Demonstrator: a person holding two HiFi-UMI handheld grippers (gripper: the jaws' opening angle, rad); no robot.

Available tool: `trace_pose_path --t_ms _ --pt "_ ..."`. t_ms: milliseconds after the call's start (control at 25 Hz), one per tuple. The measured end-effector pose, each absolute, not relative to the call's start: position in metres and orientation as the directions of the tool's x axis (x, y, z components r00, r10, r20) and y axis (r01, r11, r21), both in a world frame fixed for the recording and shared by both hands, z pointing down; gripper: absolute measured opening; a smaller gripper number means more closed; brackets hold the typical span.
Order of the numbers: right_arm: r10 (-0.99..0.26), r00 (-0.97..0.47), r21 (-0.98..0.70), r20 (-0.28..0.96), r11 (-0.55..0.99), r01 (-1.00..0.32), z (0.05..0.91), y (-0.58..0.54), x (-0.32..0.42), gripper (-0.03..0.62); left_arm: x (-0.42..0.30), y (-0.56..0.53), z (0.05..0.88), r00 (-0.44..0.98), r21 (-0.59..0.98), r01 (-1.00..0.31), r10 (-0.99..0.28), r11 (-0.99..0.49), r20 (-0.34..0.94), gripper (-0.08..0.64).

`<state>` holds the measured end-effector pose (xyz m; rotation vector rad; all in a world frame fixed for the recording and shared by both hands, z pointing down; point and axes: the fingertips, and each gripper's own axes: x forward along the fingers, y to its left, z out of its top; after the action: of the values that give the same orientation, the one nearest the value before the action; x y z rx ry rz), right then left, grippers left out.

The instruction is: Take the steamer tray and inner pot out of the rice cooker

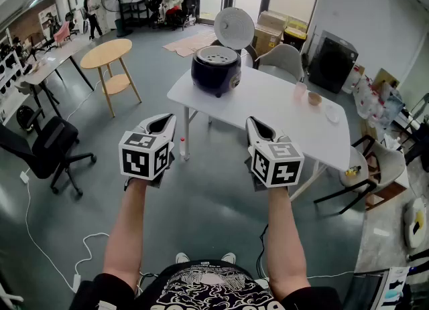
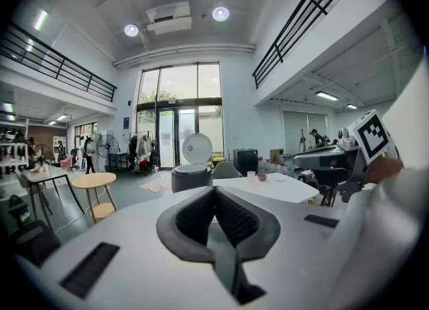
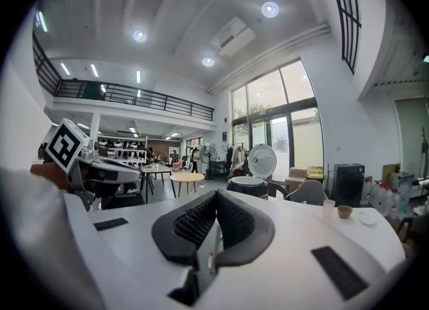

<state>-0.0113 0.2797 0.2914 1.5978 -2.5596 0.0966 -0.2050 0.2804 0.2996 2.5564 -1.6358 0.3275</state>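
My left gripper [image 1: 163,122] has its fingers [image 2: 194,216] pressed together with nothing between them. My right gripper [image 1: 257,126] is the same, fingers [image 3: 238,220] together and empty. Both hang over the floor, short of the white bench [image 1: 281,111]. On the bench's far corner sits the dark rice cooker [image 1: 216,74], lid [image 1: 234,27] up, steamer tray [image 1: 216,55] seated in its mouth. The inner pot is hidden beneath. I judge both removals are yet to do.
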Motion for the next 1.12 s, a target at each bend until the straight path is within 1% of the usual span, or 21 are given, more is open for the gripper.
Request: trace_pose_path --t_ms 520,720,1120 --pt "-0.899 -0.421 0.001 0.117 0.424 -0.906 0.294 0.276 -0.008 0.015 -0.197 0.278 0.302 0.412 -0.049 -0.901 -0.884 -0.432 0.219 0.012" --pt "-0.9 -0.42 -0.003 0.114 0.422 -0.906 0.294 0.276 -0.01 0.045 -0.2 0.28 0.298 0.406 -0.056 -0.904 -0.891 -0.424 0.205 0.015" --pt "-0.898 -0.425 -0.002 0.113 0.427 -0.904 0.293 0.279 -0.016 0.116 -0.21 0.281 0.3 0.384 -0.056 -0.914 -0.902 -0.402 0.199 0.105"
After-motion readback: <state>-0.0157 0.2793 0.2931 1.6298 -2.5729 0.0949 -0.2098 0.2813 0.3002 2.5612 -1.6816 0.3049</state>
